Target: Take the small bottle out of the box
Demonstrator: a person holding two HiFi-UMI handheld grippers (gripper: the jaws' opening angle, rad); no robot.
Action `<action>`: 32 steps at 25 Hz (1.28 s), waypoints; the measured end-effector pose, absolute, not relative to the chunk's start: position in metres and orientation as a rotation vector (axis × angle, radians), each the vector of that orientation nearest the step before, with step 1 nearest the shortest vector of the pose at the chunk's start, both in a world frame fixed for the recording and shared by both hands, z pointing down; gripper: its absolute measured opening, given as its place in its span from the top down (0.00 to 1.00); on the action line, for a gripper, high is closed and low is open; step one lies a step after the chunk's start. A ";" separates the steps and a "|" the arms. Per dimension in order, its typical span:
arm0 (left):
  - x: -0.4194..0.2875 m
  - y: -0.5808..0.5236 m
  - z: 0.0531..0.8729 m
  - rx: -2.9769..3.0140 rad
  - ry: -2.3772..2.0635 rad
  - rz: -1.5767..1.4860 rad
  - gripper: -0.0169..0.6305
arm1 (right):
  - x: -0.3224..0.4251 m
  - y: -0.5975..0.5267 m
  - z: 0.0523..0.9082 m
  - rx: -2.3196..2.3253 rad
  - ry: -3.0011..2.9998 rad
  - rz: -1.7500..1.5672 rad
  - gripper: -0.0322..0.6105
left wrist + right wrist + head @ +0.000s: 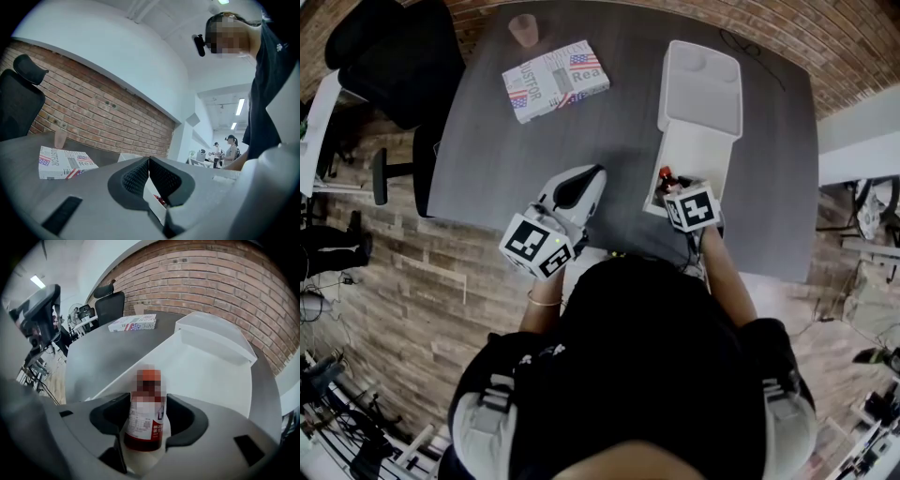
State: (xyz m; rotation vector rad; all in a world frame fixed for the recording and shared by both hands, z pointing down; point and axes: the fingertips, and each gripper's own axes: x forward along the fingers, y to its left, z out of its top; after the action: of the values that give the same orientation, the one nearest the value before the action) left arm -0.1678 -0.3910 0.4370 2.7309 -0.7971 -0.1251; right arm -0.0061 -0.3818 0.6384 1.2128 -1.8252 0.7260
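Note:
A small bottle [144, 418] with a red cap and a white-and-red label stands at the near end of the open white box [201, 366]. My right gripper [145, 420] is shut on it, one pad against each side. In the head view only the bottle's red top [665, 174] shows, just ahead of the right gripper [671, 184], at the box's [703, 150] near left corner. My left gripper [584, 178] hovers over the grey table to the box's left. Its jaws [149, 164] are shut with nothing between them, and the box [127, 157] shows beyond them.
A printed book [555, 80] lies at the table's far left, with a pinkish cup [523, 30] behind it. The box's lid [701, 84] lies folded back toward the far edge. A black office chair [394, 56] stands left of the table. People [229, 147] stand far off.

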 end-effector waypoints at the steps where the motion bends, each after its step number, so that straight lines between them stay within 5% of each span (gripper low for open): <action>1: -0.168 -0.391 0.438 2.727 -0.795 -0.128 0.97 | -0.008 -0.382 0.640 1.196 -1.829 0.735 0.59; 32: -0.165 -0.361 0.433 2.693 -0.886 -0.105 0.97 | -0.002 -0.383 0.609 1.322 -1.937 0.618 0.60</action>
State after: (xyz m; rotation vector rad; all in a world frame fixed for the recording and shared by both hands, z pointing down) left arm -0.1651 -0.3611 0.4331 2.6931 -0.8863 -0.1049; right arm -0.0019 -0.3826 0.6092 1.3221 -1.9375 0.6181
